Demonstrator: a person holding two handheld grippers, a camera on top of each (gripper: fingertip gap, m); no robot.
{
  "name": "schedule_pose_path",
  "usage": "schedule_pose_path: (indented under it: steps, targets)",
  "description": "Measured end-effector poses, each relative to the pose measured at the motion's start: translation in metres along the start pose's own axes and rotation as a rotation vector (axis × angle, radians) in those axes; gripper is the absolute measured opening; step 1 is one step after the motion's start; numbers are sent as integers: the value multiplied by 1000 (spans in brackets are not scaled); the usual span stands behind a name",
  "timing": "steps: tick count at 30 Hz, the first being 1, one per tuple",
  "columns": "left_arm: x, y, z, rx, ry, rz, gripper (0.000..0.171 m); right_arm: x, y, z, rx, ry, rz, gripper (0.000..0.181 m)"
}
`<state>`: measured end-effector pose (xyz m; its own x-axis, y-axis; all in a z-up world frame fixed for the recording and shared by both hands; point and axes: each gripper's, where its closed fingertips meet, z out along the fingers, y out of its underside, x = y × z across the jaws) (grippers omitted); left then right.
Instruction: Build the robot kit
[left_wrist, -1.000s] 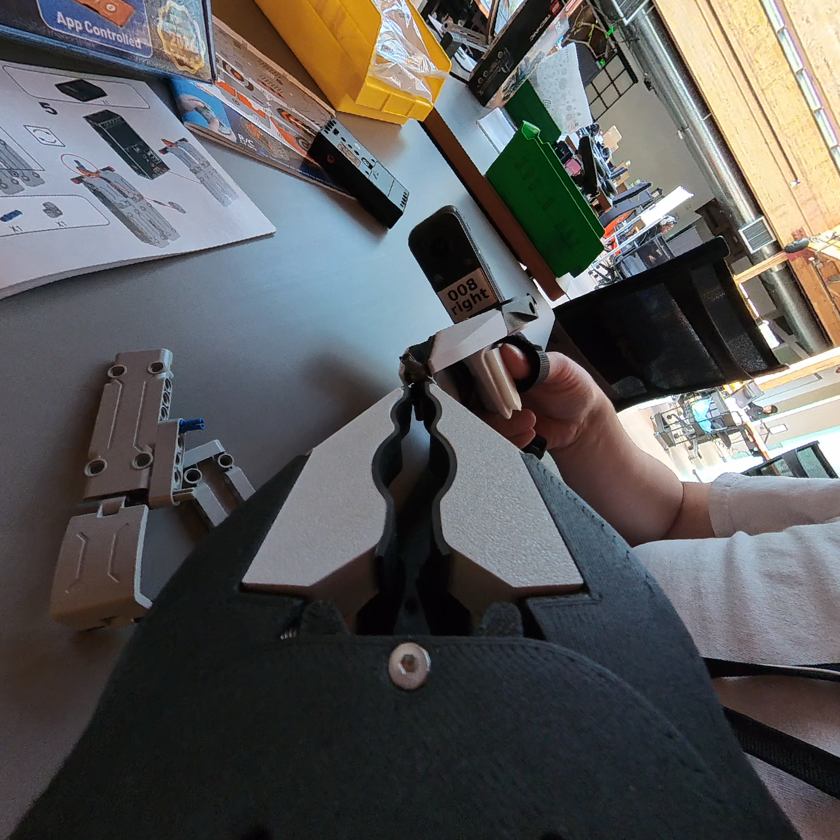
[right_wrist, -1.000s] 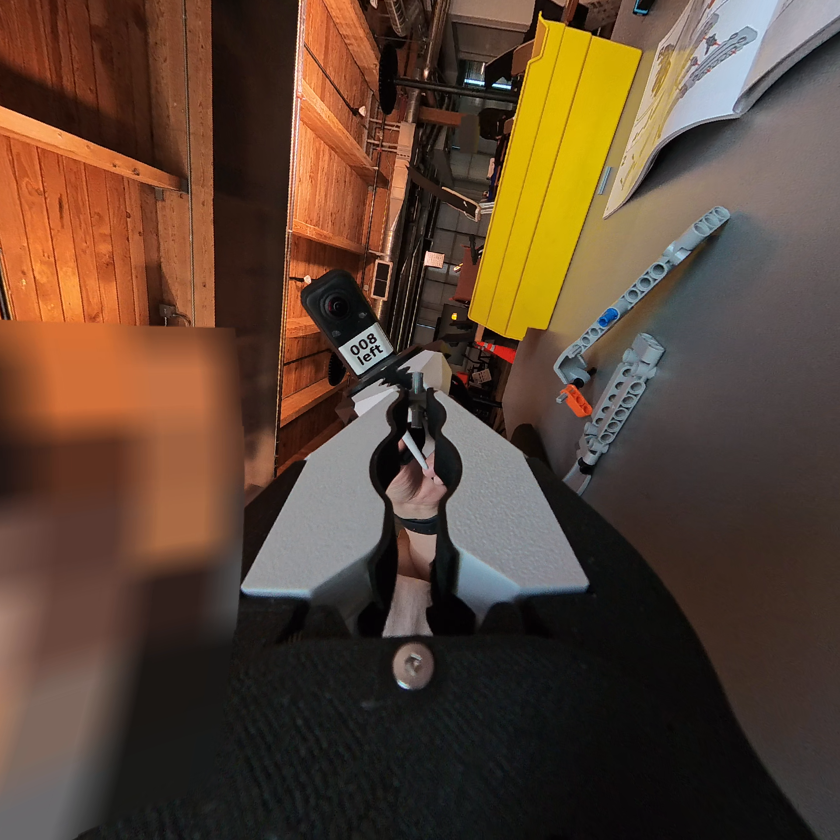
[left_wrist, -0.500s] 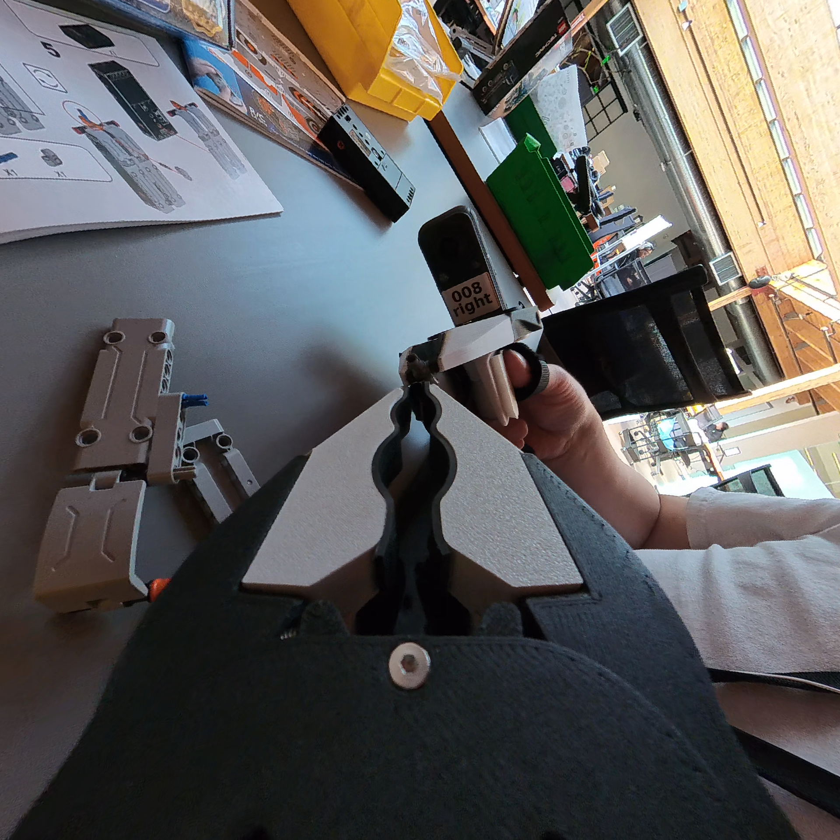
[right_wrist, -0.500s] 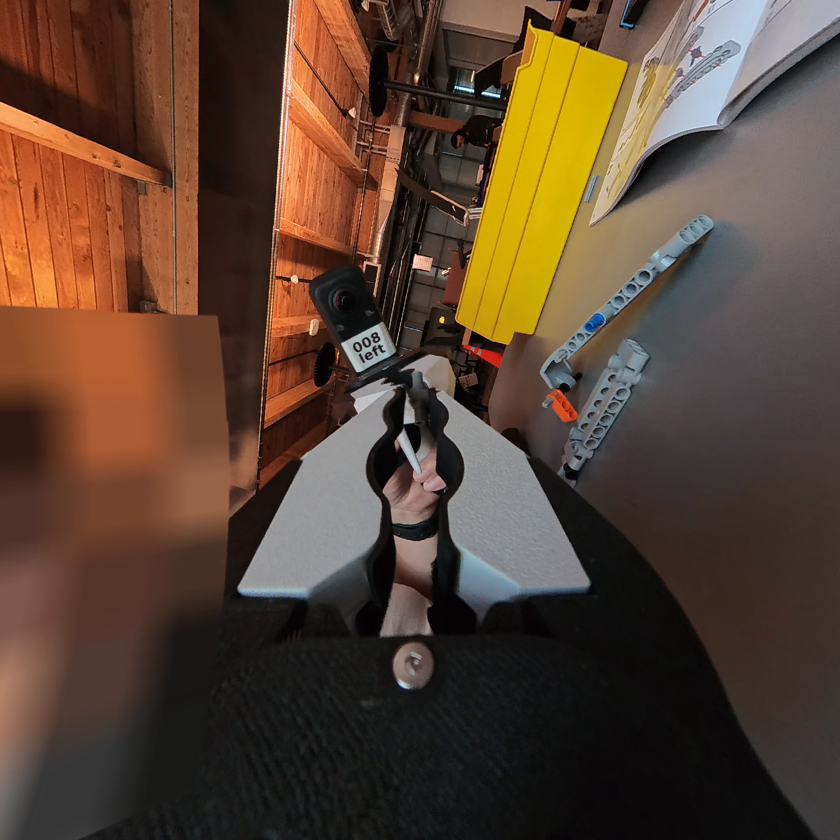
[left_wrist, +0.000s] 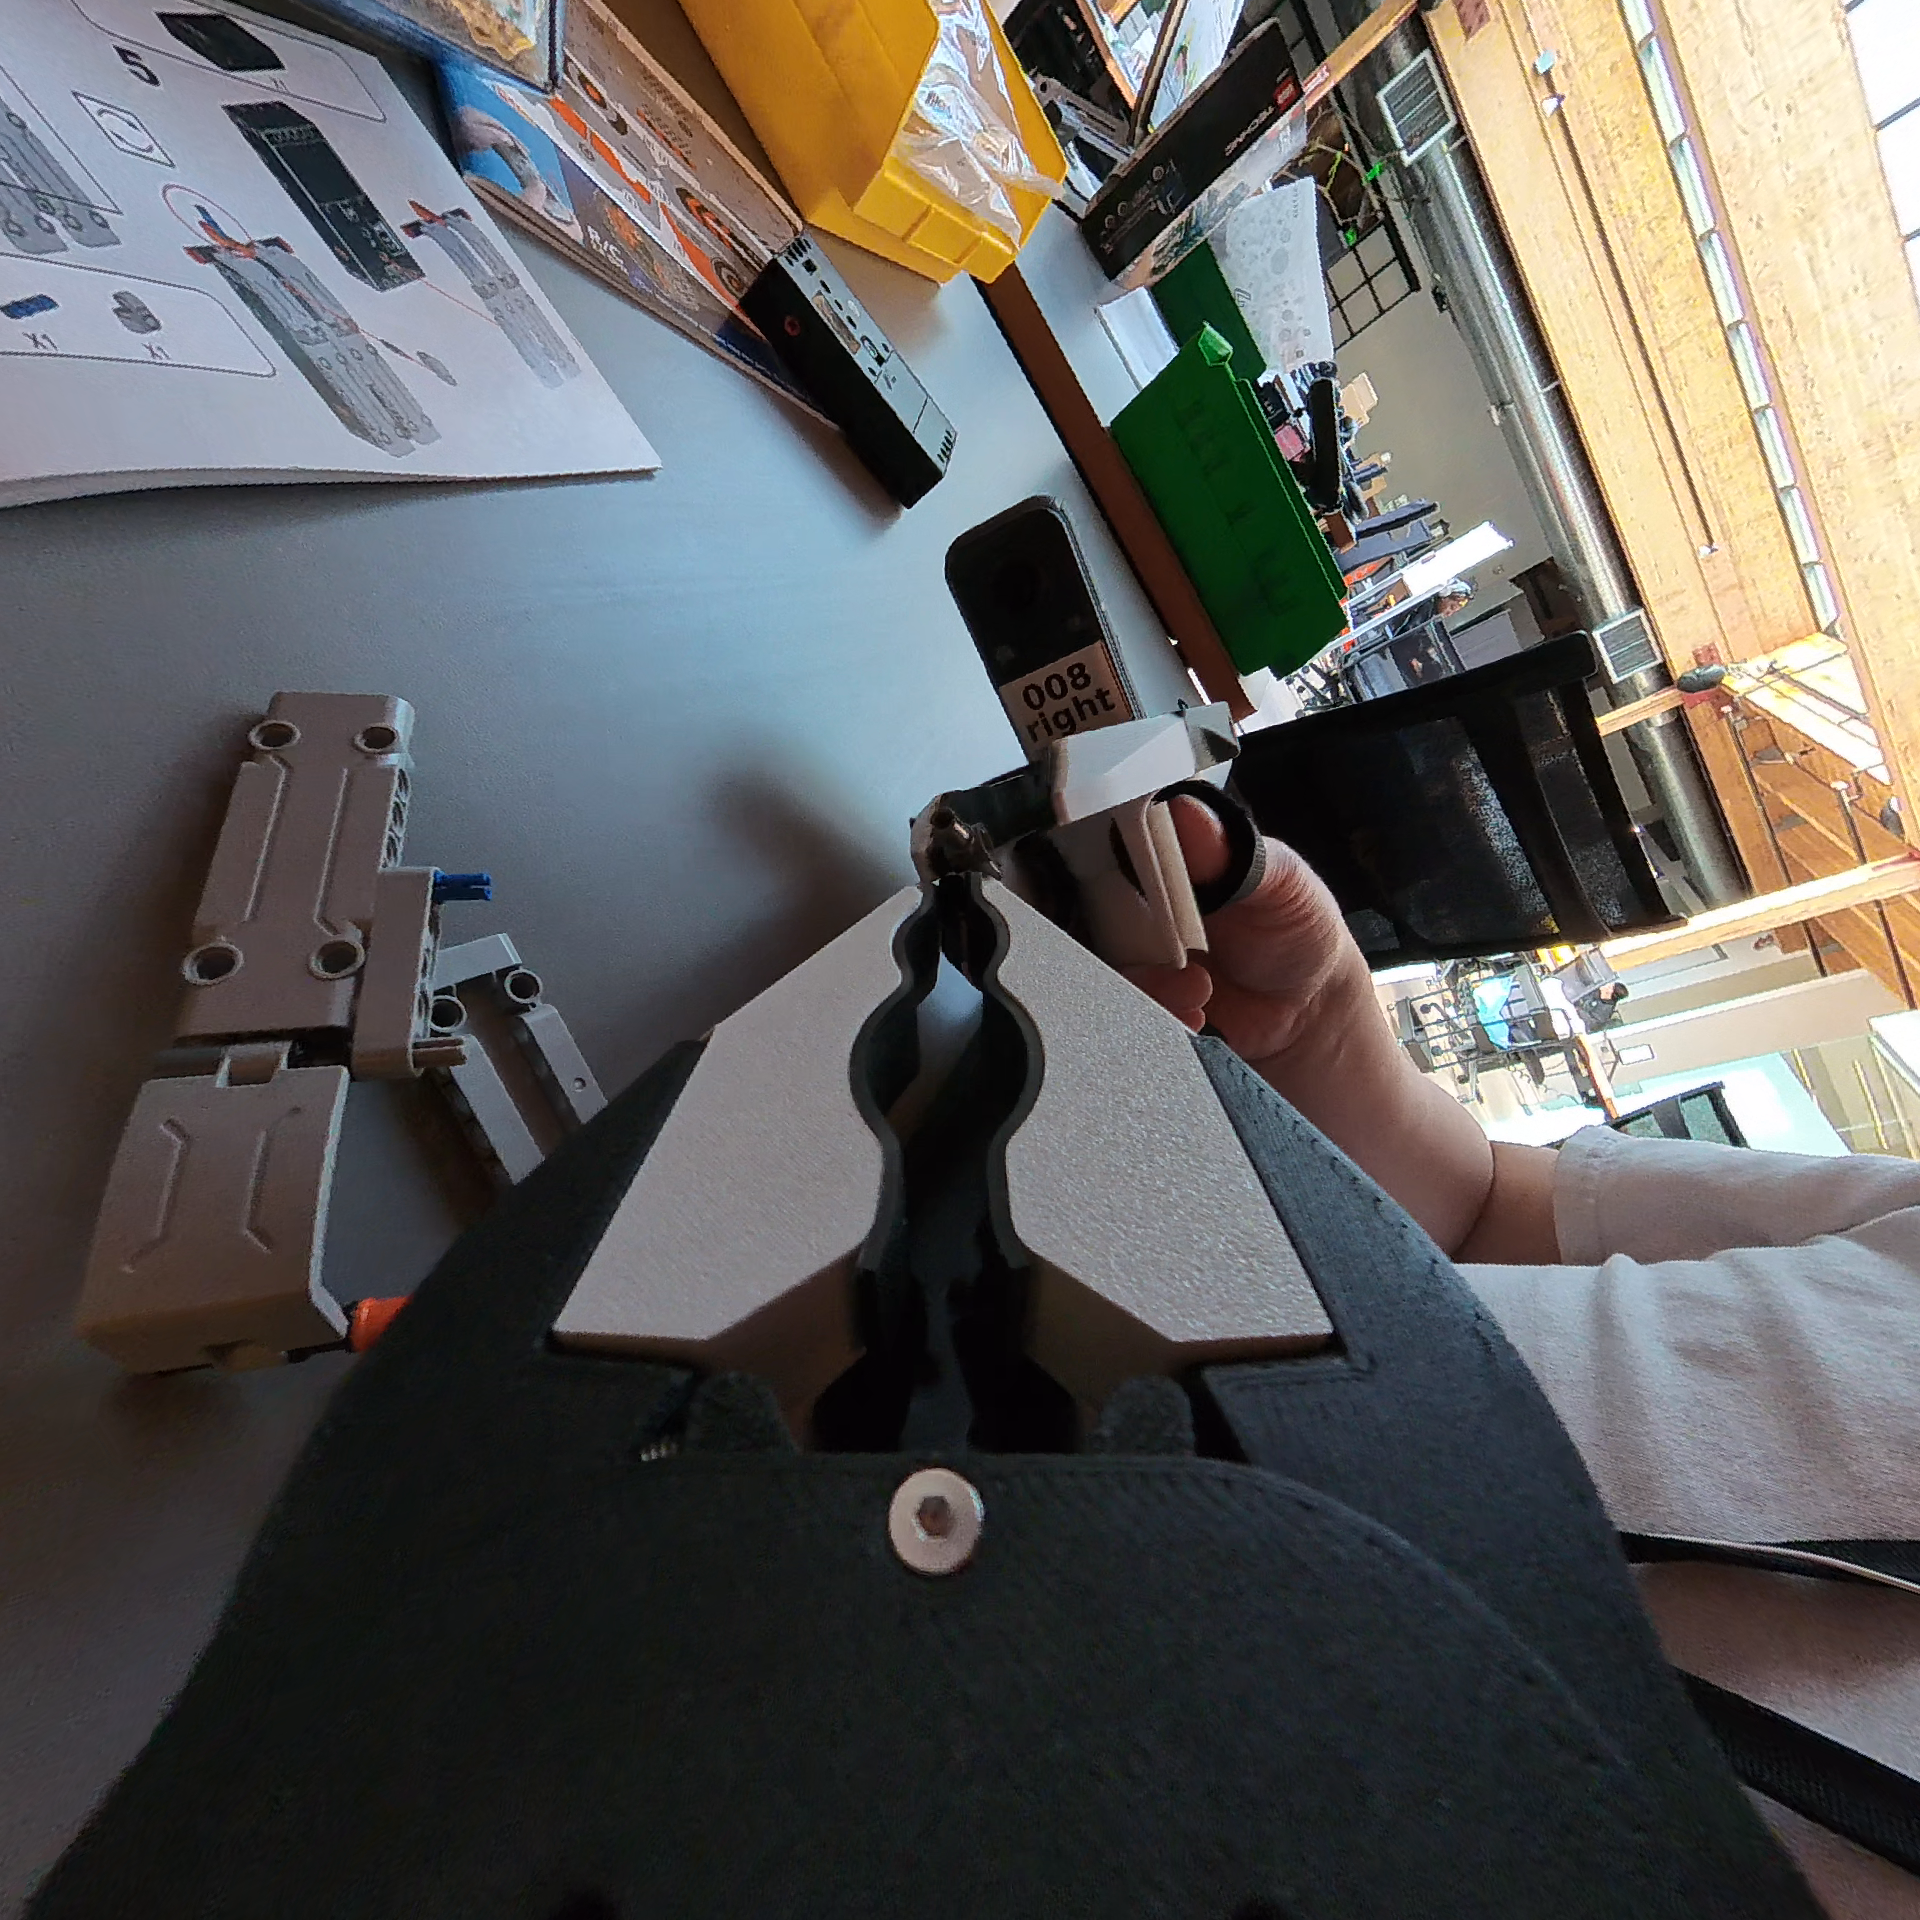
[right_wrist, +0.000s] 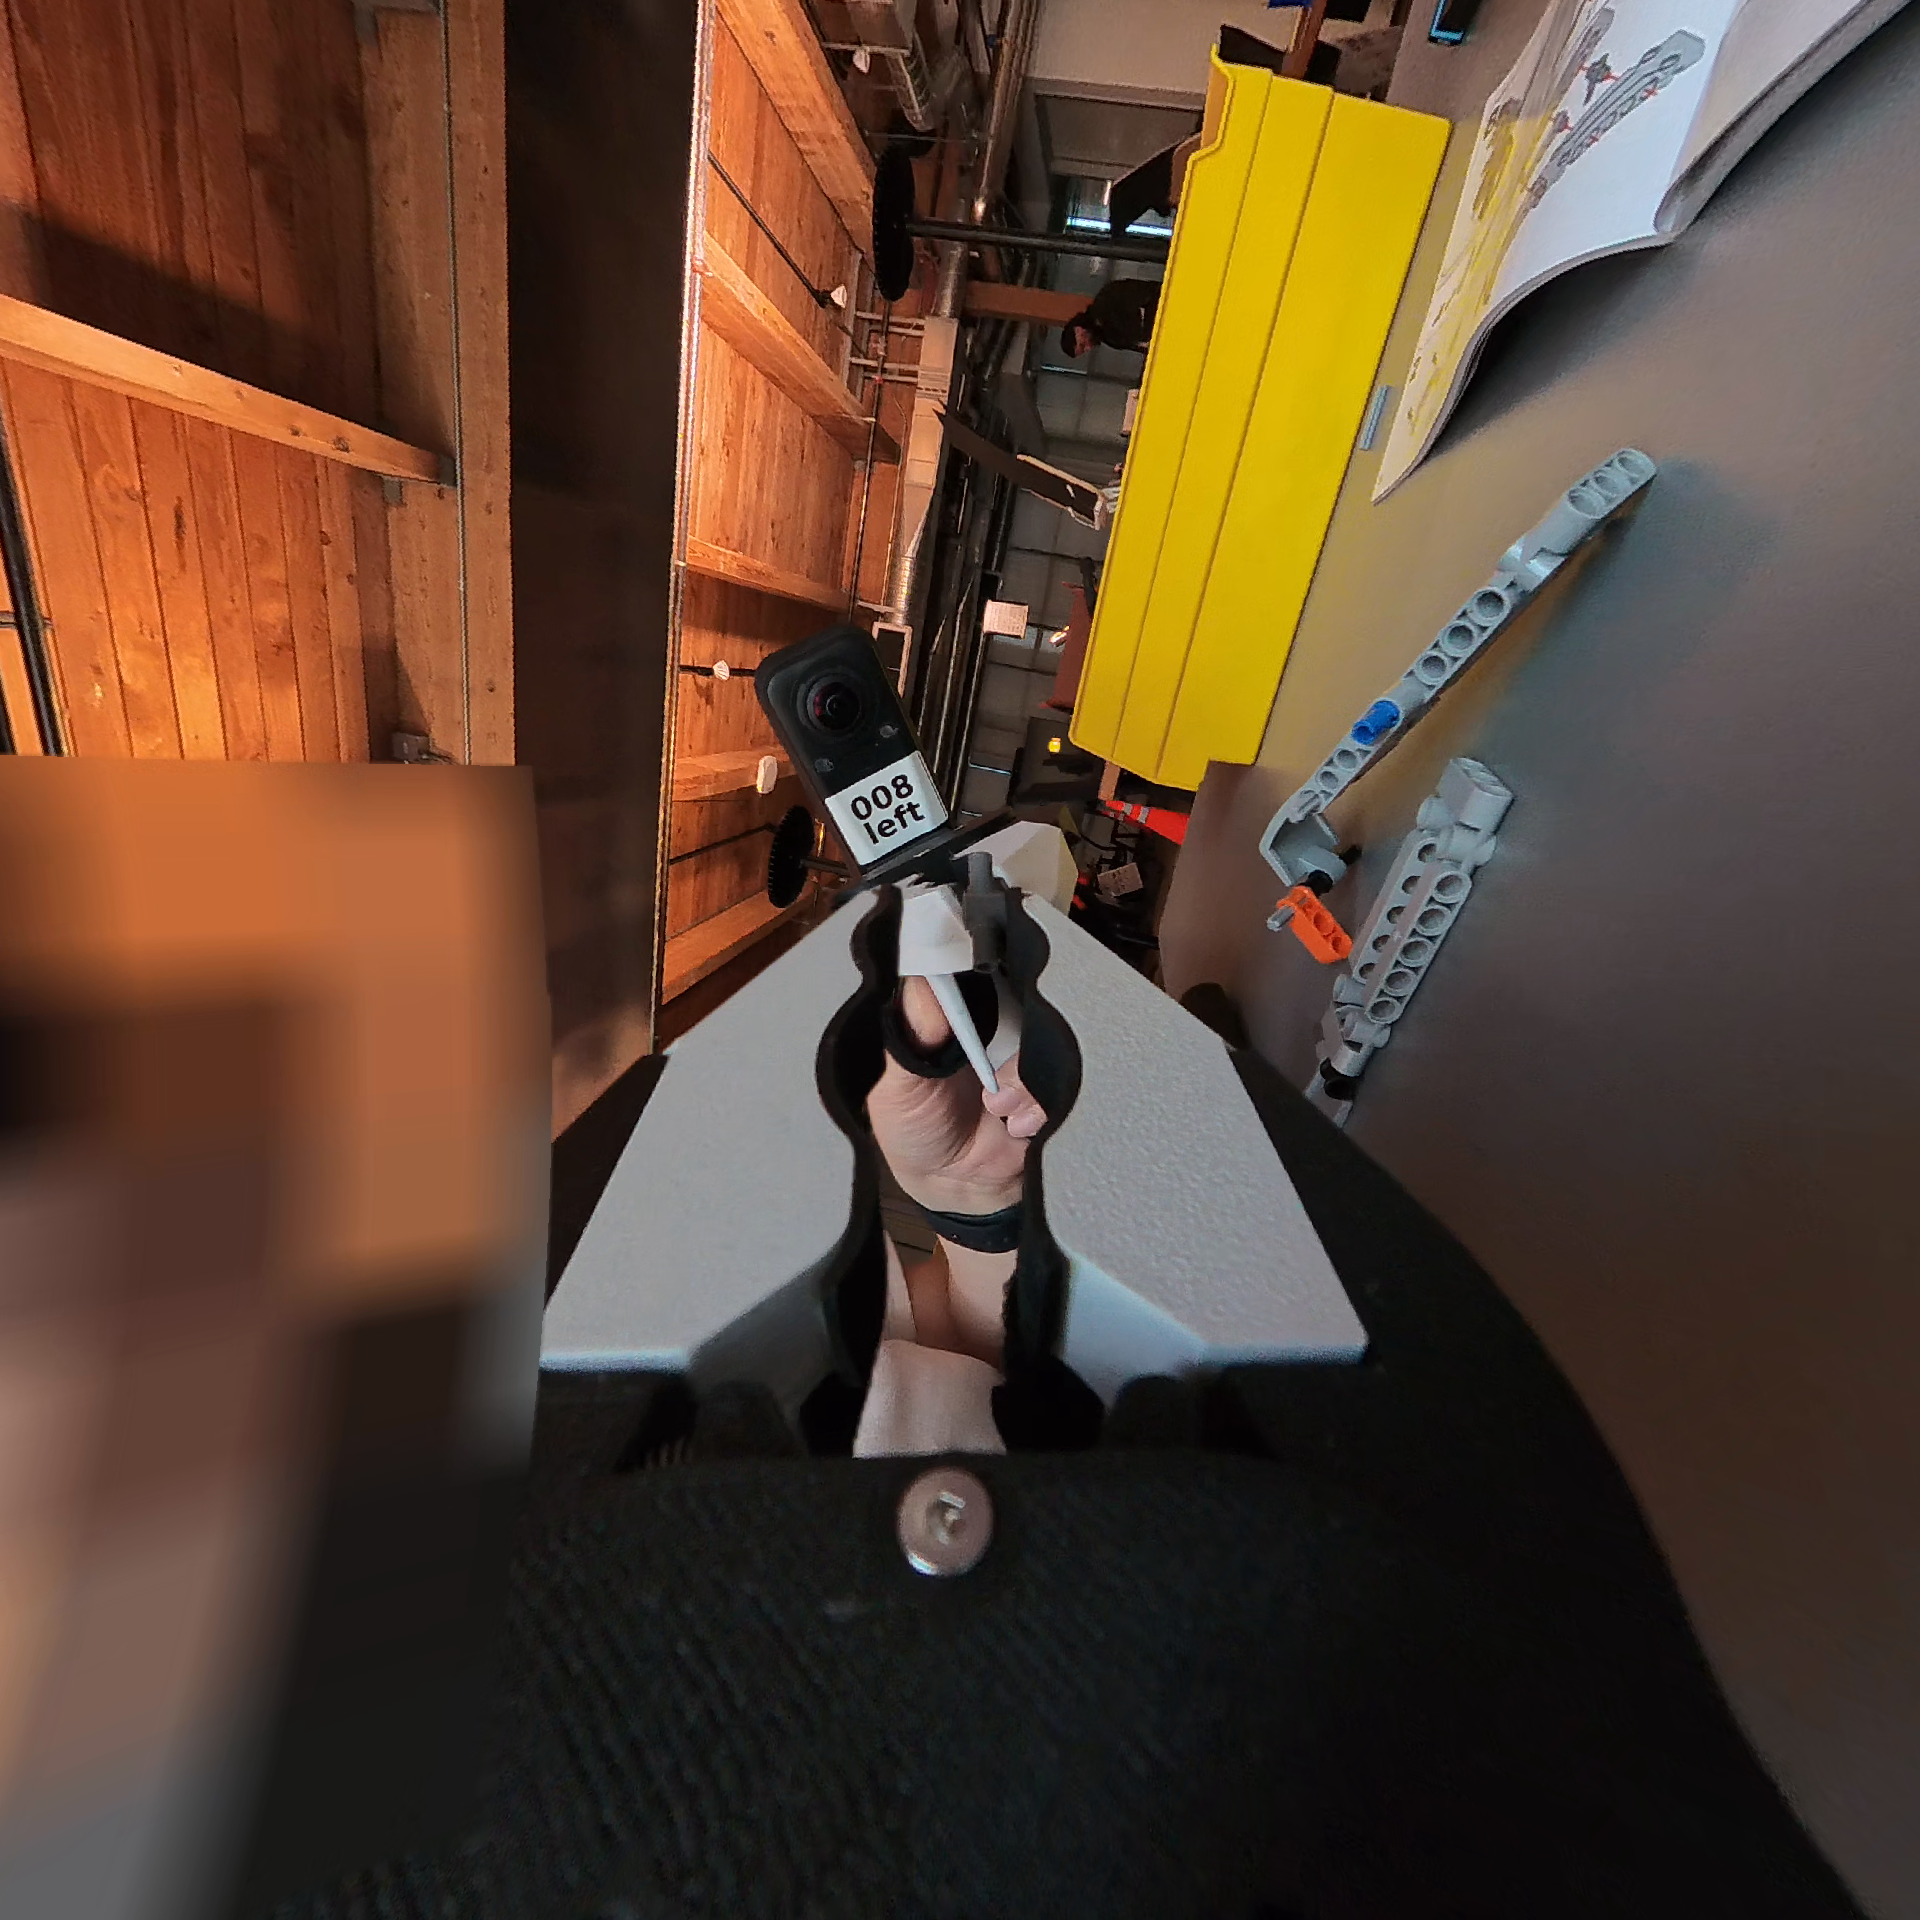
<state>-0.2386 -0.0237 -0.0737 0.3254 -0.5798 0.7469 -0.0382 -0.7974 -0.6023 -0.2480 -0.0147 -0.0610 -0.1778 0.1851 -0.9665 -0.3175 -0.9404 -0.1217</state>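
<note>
Left wrist view: the left gripper (left_wrist: 951, 896) has its fingers brought together. The tips close on a small dark grey pin (left_wrist: 948, 834), which projects forward beyond them. Both are raised off the grey table (left_wrist: 675, 623).

The right gripper (right_wrist: 961, 914) meets the left one tip to tip at the pin. In the right wrist view its pads stand slightly apart with the pin against one pad. Whether they press on the pin cannot be told. A hand (left_wrist: 1278, 966) grips the right gripper's handle, one finger through its black ring.

On the table beside the left gripper:
- a light grey block assembly (left_wrist: 281, 935), lying flat, with a blue peg and an orange part at its edges;
- farther off, an open instruction booklet (left_wrist: 260, 312);
- beyond it, a black box (left_wrist: 847, 364), touching a flat printed carton;
- at the far edge, a yellow bin (left_wrist: 873, 125) and a green bin (left_wrist: 1226, 499).

Right wrist view, to the side of the right gripper:
- two long perforated grey beams (right_wrist: 1455, 644), lying apart from both grippers;
- an orange connector (right_wrist: 1314, 920) between their near ends.
</note>
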Motion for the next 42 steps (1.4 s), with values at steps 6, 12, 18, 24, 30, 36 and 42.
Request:
schedule_pose_path:
  steps: [6,12,18,24,30,36,42]
  targets:
    - [3,0,-5,16,28,-21,2,0,-2,-1,13,-8,26,30]
    - [27,-23,-24,158,164,56,2,-5,1,1,-2,-43,79,41]
    - [42,-49,-35,279,193,387,1,-23,0,4,-10,-116,170,48]
    - [50,-50,-28,256,225,526,0,-30,-1,4,-36,-88,187,54]
    - [49,-37,-15,183,291,543,0,-37,2,4,-67,-79,201,56]
    - [48,-31,-11,150,307,560,0,-38,2,3,-73,-75,228,55]
    - [43,-28,-10,133,285,588,1,-39,5,3,-91,-88,249,50]
